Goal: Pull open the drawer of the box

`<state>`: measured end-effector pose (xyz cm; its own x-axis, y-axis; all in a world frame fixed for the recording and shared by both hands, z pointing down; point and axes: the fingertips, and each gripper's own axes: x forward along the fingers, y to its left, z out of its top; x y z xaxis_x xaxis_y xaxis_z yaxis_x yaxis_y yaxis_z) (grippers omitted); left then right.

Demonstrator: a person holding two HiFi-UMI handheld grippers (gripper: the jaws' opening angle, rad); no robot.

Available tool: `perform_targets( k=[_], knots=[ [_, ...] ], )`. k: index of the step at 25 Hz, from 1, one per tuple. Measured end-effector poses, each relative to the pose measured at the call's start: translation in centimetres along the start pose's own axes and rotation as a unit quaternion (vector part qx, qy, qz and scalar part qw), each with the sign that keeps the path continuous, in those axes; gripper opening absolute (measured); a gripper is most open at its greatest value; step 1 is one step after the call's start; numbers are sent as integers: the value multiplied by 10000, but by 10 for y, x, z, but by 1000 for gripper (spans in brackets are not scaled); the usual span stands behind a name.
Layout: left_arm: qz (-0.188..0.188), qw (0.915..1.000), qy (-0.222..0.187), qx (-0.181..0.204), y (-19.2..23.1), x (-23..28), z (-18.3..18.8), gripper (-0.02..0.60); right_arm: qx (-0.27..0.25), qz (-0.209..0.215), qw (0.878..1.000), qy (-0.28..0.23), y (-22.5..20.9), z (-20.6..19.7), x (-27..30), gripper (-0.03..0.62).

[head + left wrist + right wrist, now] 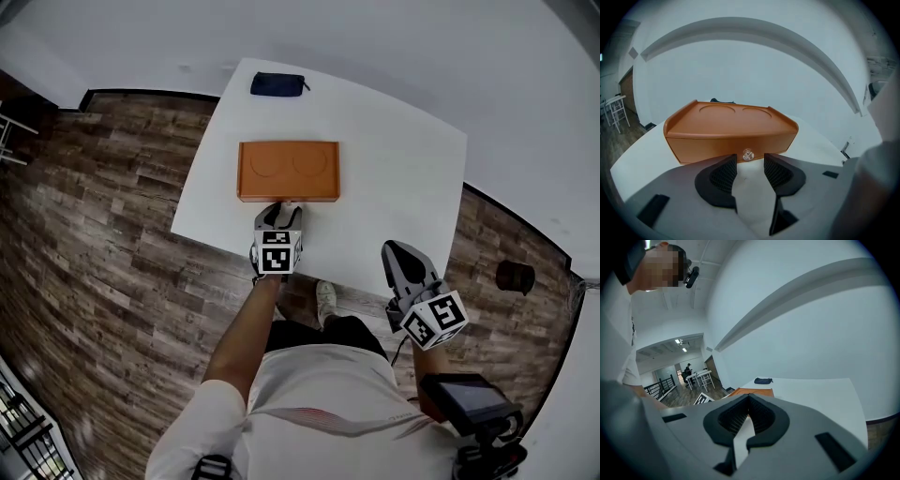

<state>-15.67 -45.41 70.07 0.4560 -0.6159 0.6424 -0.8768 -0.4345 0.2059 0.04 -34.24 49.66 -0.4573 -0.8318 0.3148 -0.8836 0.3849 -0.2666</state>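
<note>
An orange box (288, 171) with two round recesses in its top lies on the white table (403, 178). Its drawer front (729, 143) sits flush and carries a small clear knob (748, 154) at the lower middle. My left gripper (281, 214) is at the box's near side, open, and the knob stands just at its fingertips (727, 161) with a gap on either side. My right gripper (394, 251) hovers off the table's near right edge, shut with nothing in it (749, 397). The box's orange top (752, 392) shows beyond it.
A dark blue pouch (278, 84) lies at the table's far edge, behind the box, and also shows as the pouch (763, 380) in the right gripper view. Wood floor surrounds the table. The person's foot (325, 298) is under the near edge.
</note>
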Motion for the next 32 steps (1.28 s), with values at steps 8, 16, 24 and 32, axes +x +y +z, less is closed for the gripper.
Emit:
perform_targets(
  k=[8,16,24,32],
  knots=[
    [107,9998,53,-184,2,9,-3,177,-23,-6,10000,44,-1,-5,-3,2],
    [200,9994,64,-288,7,10,0,94,-4,291,9996,-41,8,-6,-4,2],
    [245,9993,182,-232,6,10,-2,75,-17,373,9993,5,14,-12,-4,0],
    [228,9991,199,-308,3,0,-11,75,19,408,9992,22,16,-15,-3,2]
  ],
)
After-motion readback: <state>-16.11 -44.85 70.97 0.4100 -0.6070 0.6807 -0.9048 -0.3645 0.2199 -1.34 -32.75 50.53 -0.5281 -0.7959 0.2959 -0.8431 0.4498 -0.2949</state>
